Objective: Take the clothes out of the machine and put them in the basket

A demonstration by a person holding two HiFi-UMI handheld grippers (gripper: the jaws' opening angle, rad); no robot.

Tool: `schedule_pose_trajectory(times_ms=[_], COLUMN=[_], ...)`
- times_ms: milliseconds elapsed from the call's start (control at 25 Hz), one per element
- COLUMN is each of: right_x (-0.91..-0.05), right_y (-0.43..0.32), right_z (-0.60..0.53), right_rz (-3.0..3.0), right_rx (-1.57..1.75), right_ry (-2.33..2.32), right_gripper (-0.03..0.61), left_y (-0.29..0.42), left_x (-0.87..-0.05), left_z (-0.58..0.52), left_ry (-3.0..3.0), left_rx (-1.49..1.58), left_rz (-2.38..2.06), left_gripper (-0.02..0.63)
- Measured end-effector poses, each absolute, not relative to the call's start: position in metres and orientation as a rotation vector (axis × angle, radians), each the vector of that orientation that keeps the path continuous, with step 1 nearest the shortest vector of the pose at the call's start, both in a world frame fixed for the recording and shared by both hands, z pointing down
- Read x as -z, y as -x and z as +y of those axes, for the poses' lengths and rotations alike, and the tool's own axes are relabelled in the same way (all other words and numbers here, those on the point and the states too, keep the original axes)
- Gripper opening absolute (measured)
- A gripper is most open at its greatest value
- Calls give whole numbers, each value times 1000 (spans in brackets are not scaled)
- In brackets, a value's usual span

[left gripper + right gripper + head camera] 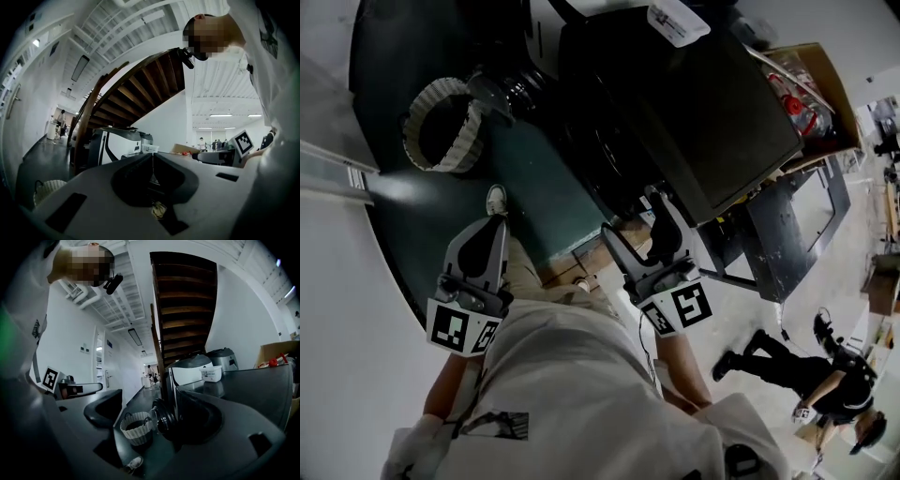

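Dark floor (pixel 534 202) underfoot. Left gripper (pixel 152 157): jaws closed tip to tip, nothing held. Right gripper (pixel 636 223): jaws wide apart, empty. Through its gap, well beyond the tips: basket (pixel 136 428), standing just beside the machine (pixel 194 376) and its open door (pixel 164 420).

Upper left, the basket (pixel 472 131) is white and ribbed; the machine (pixel 684 112) is black, the floor (pixel 530 192) dark green.
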State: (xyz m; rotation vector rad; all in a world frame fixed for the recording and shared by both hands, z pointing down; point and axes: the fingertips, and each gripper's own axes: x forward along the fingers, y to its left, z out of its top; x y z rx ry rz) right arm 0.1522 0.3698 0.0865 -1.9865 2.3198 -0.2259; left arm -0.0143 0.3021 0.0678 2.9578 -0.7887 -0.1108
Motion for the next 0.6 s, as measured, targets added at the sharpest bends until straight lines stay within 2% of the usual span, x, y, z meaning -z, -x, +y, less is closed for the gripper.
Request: schedule_pose_trajectory(times_ms=[360, 600], right_x=[-78, -30], right_y=[-173, -162], right_z=[225, 191], right_rz=[1936, 1627], right_rx=[316, 360], right_ry=[2378, 2594], right_gripper=[376, 376], left_y=[-54, -89], left_x=[-66, -27], left_z=[104, 43], left_ry=[-3000, -3009], left_rx=[5, -55], left_rz=[-182, 198], left_gripper=[18, 17])
